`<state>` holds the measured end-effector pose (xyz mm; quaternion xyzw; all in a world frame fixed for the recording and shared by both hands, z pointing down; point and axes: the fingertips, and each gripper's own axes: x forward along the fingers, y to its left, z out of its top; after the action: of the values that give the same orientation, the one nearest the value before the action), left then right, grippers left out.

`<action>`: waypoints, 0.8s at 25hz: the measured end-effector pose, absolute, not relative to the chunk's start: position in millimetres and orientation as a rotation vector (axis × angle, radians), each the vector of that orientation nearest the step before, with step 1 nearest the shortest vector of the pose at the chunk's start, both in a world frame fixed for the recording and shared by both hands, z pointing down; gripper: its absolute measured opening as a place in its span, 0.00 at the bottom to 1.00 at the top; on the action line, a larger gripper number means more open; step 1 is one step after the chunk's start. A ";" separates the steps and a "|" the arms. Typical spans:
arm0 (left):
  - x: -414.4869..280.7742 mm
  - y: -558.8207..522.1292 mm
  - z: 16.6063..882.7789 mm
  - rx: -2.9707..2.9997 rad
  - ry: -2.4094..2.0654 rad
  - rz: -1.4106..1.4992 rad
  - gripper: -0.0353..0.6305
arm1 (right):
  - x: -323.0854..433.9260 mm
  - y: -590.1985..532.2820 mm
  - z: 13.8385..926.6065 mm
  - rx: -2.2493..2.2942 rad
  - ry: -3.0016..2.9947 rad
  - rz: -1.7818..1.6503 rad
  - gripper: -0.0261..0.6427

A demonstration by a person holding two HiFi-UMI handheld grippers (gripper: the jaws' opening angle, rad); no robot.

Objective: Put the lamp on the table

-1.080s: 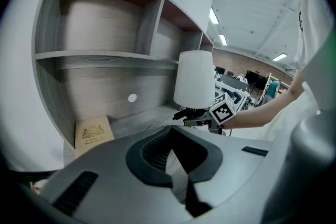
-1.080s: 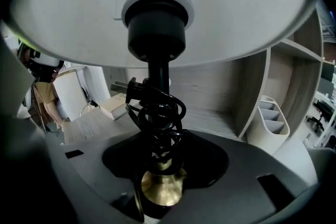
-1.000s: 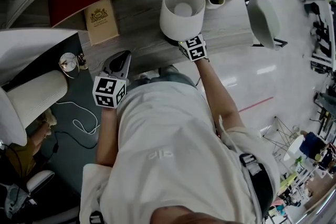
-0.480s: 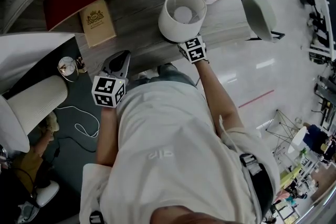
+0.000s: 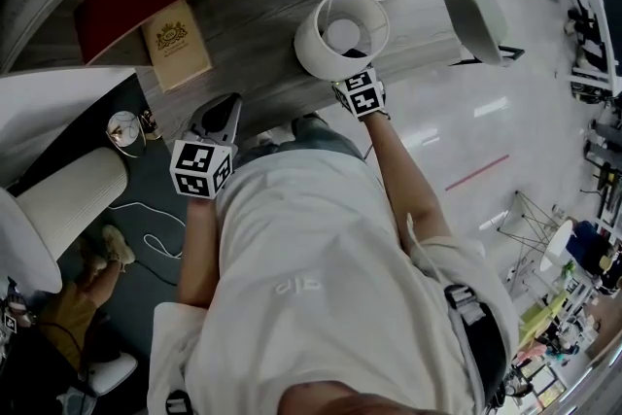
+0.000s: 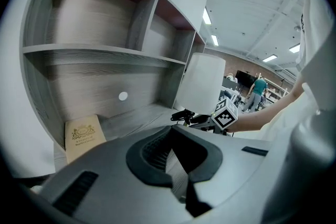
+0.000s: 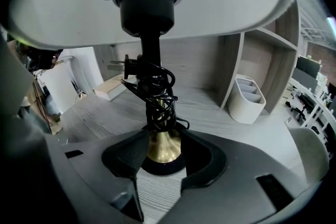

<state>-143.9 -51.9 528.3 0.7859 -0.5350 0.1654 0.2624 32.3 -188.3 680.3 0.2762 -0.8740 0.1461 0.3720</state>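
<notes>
Upper centre of the head view: the lamp (image 5: 335, 39) stands upright, base apparently down on the bench (image 5: 258, 19), its brass neck grasped straight ahead by the right hand-held gripper (image 7: 164, 150). The left hand-held gripper (image 6: 176, 162), lower left, is clenched empty, well apart.

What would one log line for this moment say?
right tongs: closed on lamp | lamp: upright, base seems on table | left tongs: shut, empty

White drum-shaded lamp (image 5: 340, 36), black stem wound with its black cord, brass bell foot on a round black base, standing upright on the grey wood-grain table (image 5: 255, 19), foot pinched in my right gripper (image 7: 164, 140)
</notes>
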 end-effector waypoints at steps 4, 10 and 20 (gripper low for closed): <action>-142.2 -54.1 529.7 2.143 -1.425 0.451 0.07 | 40.4 -183.9 684.0 0.724 -2.199 0.384 0.33; -136.3 -60.0 529.5 2.176 -1.386 0.455 0.07 | 52.2 -176.1 688.8 0.732 -2.134 0.421 0.33; -124.0 -66.0 526.0 2.233 -1.330 0.447 0.07 | 75.6 -170.0 679.1 0.812 -2.033 0.538 0.28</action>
<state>-124.0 -66.0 526.0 0.8199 -0.4884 0.1643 0.2495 75.6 -170.0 679.1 0.3252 -0.8145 0.2155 0.4294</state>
